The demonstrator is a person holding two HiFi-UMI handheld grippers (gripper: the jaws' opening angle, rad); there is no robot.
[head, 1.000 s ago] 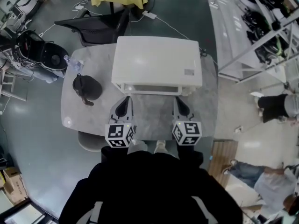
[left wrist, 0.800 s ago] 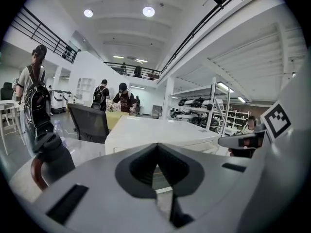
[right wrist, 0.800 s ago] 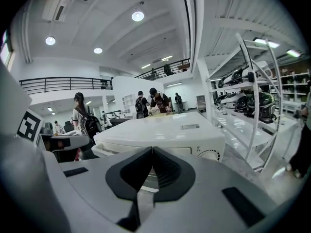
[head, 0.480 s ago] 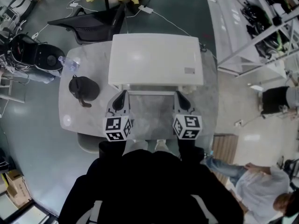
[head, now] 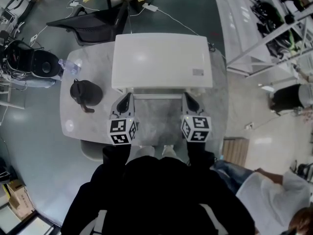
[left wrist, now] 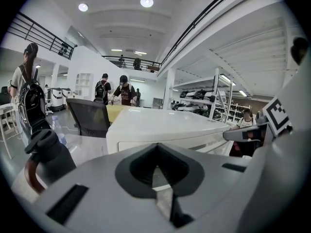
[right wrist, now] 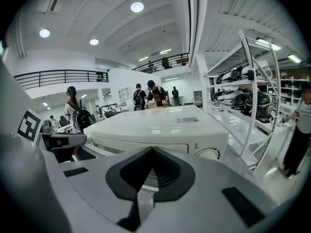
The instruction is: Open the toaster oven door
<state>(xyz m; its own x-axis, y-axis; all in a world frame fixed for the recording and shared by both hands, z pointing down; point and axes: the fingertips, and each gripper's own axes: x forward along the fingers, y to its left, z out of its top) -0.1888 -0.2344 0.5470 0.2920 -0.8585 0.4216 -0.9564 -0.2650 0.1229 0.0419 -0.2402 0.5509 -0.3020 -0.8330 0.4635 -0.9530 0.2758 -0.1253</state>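
1. Since the earlier head view, both grippers have crept forward across the table [head: 159,124] and now sit closer to the front of the toaster oven [head: 161,58]. The oven itself has not changed.
2. The toaster oven stands in the middle of the table with its front facing the person. Its door [right wrist: 180,148] looks shut, and the handle [head: 159,96] runs along the front edge between the two grippers.
3. The left gripper [head: 125,100] is clenched on nothing. In its own view the jaws meet at the tip, and only the oven's corner shows beyond them.
4. The right gripper [head: 190,101] is likewise closed and empty. It points at the oven's front, near the dial [right wrist: 210,153].
5. Neither gripper appears to touch the oven; each tip sits just in front of one end of the handle.
6. A black jug [head: 85,92] stands to the left of the oven, apart from the left gripper and likely out of the way.
7. The step in hand appears to be the approach, with the door not yet opened.
8. The next move probably calls for one gripper to part its jaws and close on the handle, or hook behind it. It would then pull toward the person and downward so the door swings open, with the other gripper ready to steady the oven if it slides.
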